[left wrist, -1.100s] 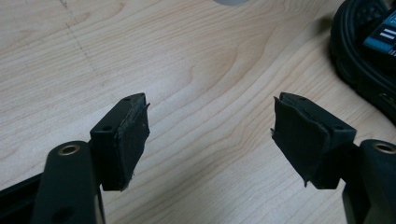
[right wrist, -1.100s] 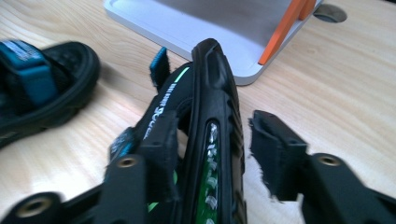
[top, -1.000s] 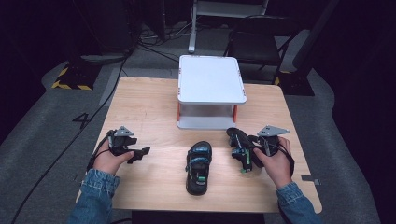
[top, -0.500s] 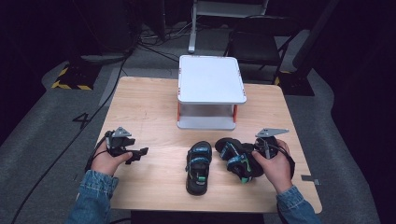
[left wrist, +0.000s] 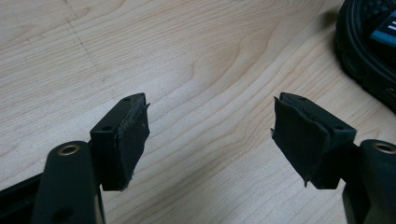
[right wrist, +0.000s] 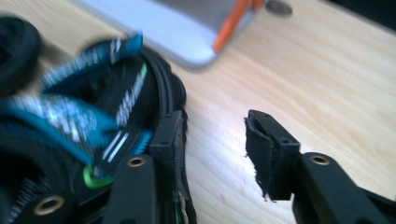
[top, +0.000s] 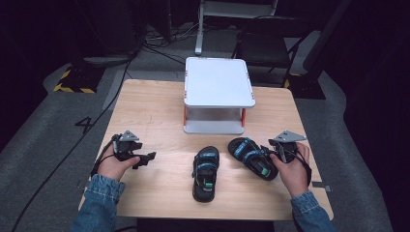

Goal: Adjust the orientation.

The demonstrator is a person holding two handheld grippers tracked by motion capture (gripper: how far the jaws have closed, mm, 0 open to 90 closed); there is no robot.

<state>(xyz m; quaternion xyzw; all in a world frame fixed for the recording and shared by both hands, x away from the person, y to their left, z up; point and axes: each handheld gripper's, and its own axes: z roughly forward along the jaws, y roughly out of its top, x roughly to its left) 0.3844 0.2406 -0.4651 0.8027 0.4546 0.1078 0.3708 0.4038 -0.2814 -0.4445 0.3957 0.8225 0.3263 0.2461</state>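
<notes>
Two black sandals with teal straps lie on the wooden table [top: 145, 111]. One sandal [top: 205, 173] rests at the front centre, and its edge [left wrist: 369, 46] appears in the left gripper view. The second sandal [top: 252, 157] [right wrist: 93, 116] lies flat just right of it. My right gripper [top: 269, 155] [right wrist: 212, 121] is at that sandal's heel side. Its jaws have just been opening. One jaw rests against the sole's rim, the other stands apart, with bare wood between them. My left gripper [top: 149, 157] [left wrist: 210, 107] hovers open over bare wood at the front left.
A white two-level stand [top: 218, 82] with orange posts [right wrist: 229, 23] sits at the table's back centre, its base [right wrist: 154, 28] close behind the right sandal. A dark chair [top: 270, 46] and cables lie on the floor beyond.
The right-hand sandal went from tilted up in my right gripper to lying flat on the table. The right jaws have spread off it. The left hand kept still.
</notes>
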